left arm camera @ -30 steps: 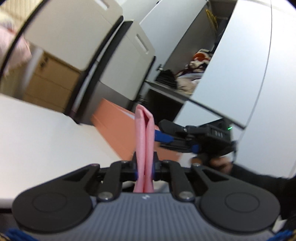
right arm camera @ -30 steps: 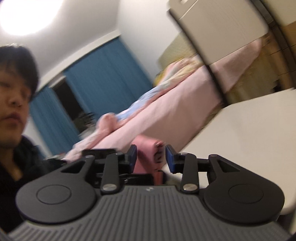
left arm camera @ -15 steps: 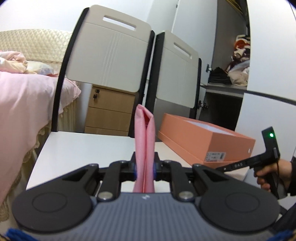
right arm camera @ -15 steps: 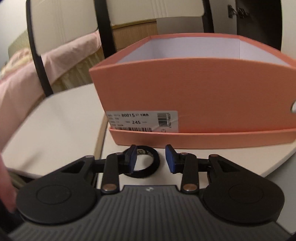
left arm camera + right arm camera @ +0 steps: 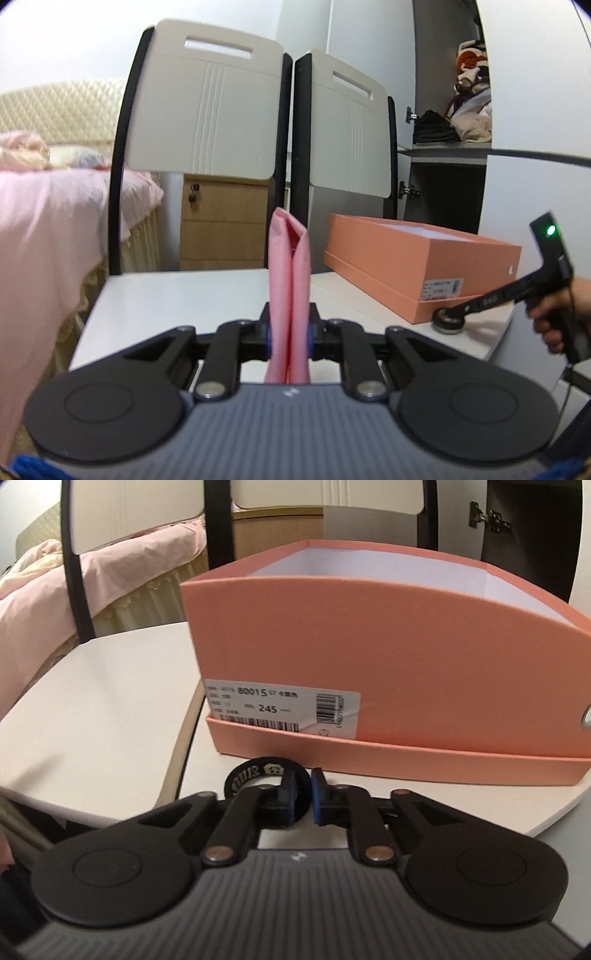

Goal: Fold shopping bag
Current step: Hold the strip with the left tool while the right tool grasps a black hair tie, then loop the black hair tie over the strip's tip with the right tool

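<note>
From the left wrist camera, the left gripper (image 5: 289, 330) is pinching a folded pink fabric shopping bag (image 5: 288, 280), which stands upright out of its fingers above a white tabletop (image 5: 177, 295). To the right sits an open salmon-orange cardboard shoebox (image 5: 417, 266), and beyond it the right gripper (image 5: 448, 318), held in a bare hand (image 5: 554, 319), reaches down to a small black ring (image 5: 448, 322) on the table just beside the box. From the right wrist camera, the right gripper (image 5: 303, 799) has its fingers nearly pressed together over the ring's (image 5: 251, 777) near rim; whether they grip it I cannot tell. The shoebox (image 5: 369, 657) stands just behind, its white barcode label (image 5: 282, 709) facing the camera.
</note>
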Motion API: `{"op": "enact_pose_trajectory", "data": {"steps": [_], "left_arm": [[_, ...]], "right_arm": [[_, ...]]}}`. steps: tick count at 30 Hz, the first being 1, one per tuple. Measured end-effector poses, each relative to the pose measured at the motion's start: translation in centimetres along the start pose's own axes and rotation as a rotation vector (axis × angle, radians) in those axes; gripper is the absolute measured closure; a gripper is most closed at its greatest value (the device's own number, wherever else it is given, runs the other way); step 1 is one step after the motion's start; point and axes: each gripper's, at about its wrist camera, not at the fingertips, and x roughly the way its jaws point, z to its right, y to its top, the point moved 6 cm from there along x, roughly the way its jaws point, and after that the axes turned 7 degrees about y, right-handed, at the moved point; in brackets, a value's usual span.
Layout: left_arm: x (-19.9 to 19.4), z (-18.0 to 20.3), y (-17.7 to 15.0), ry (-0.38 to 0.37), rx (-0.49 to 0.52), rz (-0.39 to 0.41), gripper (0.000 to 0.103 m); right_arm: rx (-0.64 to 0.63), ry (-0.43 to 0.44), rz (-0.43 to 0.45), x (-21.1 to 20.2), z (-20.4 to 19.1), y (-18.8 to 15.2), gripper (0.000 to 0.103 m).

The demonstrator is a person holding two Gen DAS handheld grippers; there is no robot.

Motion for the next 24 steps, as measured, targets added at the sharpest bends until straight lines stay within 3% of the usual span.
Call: {"op": "enact_pose_trajectory", "data": {"steps": [3,6,13,16,20,24], "left_arm": [[-0.1,0.6,0.0,0.079,0.093,0.031,0.086],[0.0,1.1,-0.3,0.154,0.193,0.05,0.086],[0.6,2.3,-1.0,0.194,0.27,0.026,0.086],[0.7,2.4,-1.3,0.197,0.279,0.017,0.086],[0.7,2.3,-1.3,0.198,0.277,0.014,0.086],[0.7,2.2,-1.3,0.199,0.273,0.012,0.086]], "right_arm": [[-0.026,0.031,0.047,-1.1,-0.9,0.6,0.093],[-0.045,0.115,0.109,-2.7,-3.3,1.7,0.093],[-0.304,0.4,0.326,-7.7,-15.7,4.8,0.092],[-0.42,0.475,0.368,-8.7,-20.5,5.2,0.092],[-0.56,0.45,0.357,-7.7,-24.3,4.8,0.092],[-0.595,0.404,0.308,-6.1,-25.5,4.6,0.092]]}}
